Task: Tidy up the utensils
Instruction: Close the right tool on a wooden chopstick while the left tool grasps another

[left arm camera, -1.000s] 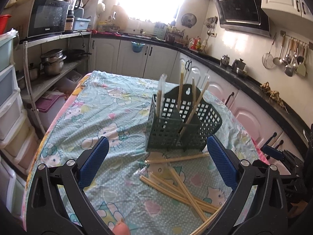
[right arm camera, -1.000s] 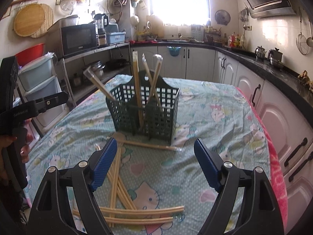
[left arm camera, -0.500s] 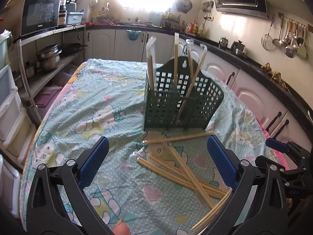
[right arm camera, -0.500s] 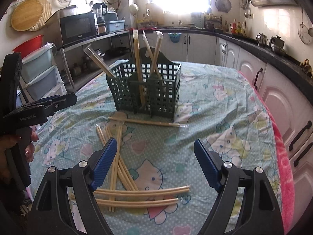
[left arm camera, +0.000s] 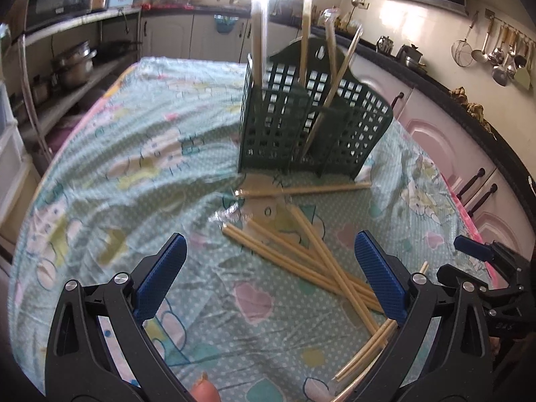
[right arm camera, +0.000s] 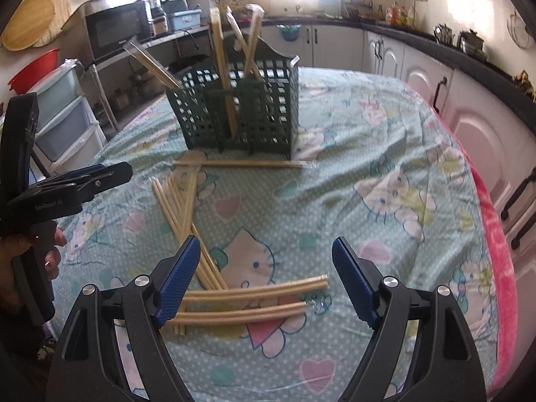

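A dark green slotted utensil basket [left arm camera: 311, 124] [right arm camera: 241, 107] stands on the table with several wrapped chopstick pairs upright in it. Several loose wooden chopsticks [left arm camera: 311, 261] [right arm camera: 181, 207] lie fanned on the cloth in front of it, one pair [right arm camera: 241, 164] lying crosswise by the basket's base. Two wrapped pairs [right arm camera: 248, 301] lie between my right gripper's fingers. My left gripper [left arm camera: 268, 274] is open and empty above the loose sticks. My right gripper [right arm camera: 266, 281] is open and empty, low over the two wrapped pairs.
The table has a teal Hello Kitty cloth [right arm camera: 385, 201] with a pink edge [right arm camera: 495, 251]. Kitchen cabinets [right arm camera: 469, 107] run along the right. Plastic drawers [right arm camera: 63, 120] and a shelf with pots stand to the left.
Both grippers have moved forward and down towards the loose chopsticks. The basket looms larger in both views. Both stay open.
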`<state>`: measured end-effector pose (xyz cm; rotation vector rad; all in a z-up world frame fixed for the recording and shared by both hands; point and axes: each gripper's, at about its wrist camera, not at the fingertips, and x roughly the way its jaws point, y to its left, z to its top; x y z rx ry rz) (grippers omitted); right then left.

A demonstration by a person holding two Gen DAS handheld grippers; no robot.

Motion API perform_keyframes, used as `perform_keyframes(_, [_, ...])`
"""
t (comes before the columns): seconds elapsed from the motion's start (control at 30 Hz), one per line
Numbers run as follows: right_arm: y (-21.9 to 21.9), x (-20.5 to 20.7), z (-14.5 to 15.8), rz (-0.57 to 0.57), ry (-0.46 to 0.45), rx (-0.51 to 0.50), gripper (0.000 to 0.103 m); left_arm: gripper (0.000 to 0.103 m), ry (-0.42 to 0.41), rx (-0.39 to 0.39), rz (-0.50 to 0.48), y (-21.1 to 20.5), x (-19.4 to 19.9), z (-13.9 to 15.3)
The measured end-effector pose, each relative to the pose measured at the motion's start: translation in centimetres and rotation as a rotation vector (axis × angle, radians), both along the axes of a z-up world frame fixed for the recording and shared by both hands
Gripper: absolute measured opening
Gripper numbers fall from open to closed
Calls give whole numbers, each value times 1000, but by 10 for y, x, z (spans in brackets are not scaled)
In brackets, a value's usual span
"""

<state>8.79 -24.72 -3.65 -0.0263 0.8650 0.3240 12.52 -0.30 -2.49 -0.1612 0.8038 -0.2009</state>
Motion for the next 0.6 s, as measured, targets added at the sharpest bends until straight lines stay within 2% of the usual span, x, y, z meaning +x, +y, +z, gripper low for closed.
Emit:
perform_keyframes(0.03, [-2,1,-3,-6,19,8,78,91,15,-16,-3,1,1,-4])
perform_keyframes(0.1, [-6,2,-9,-22,54,19,78,81,47,-47,-7,4,5,-11])
perform_keyframes(0.13, [-8,3,-13,-29,75,26,77,79,59,-55,-6,5,6,-14])
perform_keyframes(0.2, [-11,5,-20,-42,114,35,70,69,93,-88,-3,8,9,-21])
perform_keyframes(0.27, [-14,7,-25,-59,150,52,66,63,128,-124,1,12,13,-29])
perform_keyframes(0.4, [-22,15,-35,-96,217,94,61,55,171,-165,12,18,18,-40])
perform_keyframes(0.6, [-27,26,-43,-118,281,152,59,50,215,-229,35,27,32,-48])
